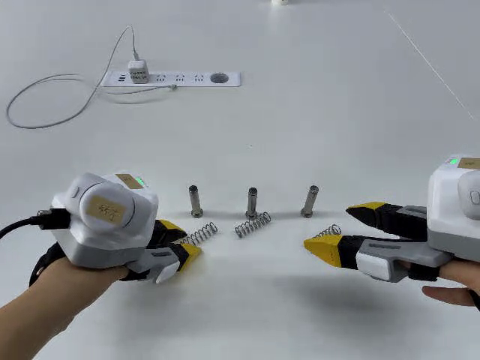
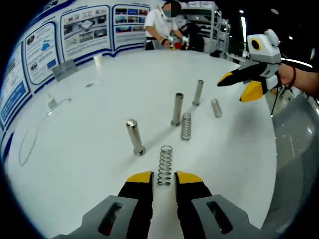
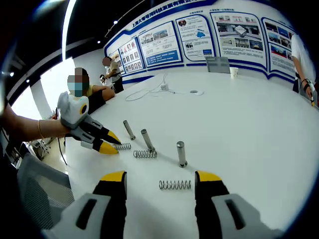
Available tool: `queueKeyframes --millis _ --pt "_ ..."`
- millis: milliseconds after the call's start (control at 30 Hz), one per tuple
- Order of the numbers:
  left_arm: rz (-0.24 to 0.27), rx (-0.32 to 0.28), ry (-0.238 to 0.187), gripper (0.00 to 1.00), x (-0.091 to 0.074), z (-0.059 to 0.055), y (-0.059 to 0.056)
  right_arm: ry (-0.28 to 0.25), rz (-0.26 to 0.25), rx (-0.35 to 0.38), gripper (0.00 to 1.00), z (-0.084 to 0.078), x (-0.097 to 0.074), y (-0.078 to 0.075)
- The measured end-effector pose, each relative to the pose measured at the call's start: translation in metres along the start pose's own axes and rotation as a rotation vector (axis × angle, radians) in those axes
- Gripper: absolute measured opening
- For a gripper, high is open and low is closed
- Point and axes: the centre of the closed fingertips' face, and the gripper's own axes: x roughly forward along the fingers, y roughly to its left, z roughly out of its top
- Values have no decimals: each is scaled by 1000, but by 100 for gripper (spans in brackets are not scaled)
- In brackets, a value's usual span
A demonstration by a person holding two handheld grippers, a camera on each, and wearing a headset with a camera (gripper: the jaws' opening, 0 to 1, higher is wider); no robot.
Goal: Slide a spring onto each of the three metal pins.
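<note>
**Springs (image 1: 253, 224) unfitted, all loose on counter (image 1: 300, 112)**

Three lie beside upright pins (image 1: 251, 202). Left gripper (image 2: 163, 178) fingers narrowly parted at the end of one spring (image 2: 165, 164); right gripper (image 3: 161, 176) fingers wide, empty. Likely light, squashy, apt to roll — pinch mid-coil, gently.

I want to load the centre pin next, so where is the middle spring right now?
In the head view the middle spring lies flat on the table, just in front of the middle pin, on the person's side.
</note>
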Motion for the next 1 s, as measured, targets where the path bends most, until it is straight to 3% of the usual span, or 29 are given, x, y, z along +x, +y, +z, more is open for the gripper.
queueKeyframes --millis 233,433,600,833,1000 --pt "-2 18 10 11 0 0 0 3 -1 4 56 -1 0 0" --pt "25 -48 0 11 -1 1 1 8 -3 18 55 -1 0 2" --pt "37 -63 -12 10 -4 -2 1 -8 1 32 55 5 0 5" --pt "52 -85 -90 10 -17 7 -4 -47 15 69 54 15 -1 13" --pt "67 -87 -157 10 -29 20 -13 -81 37 103 53 25 0 22"
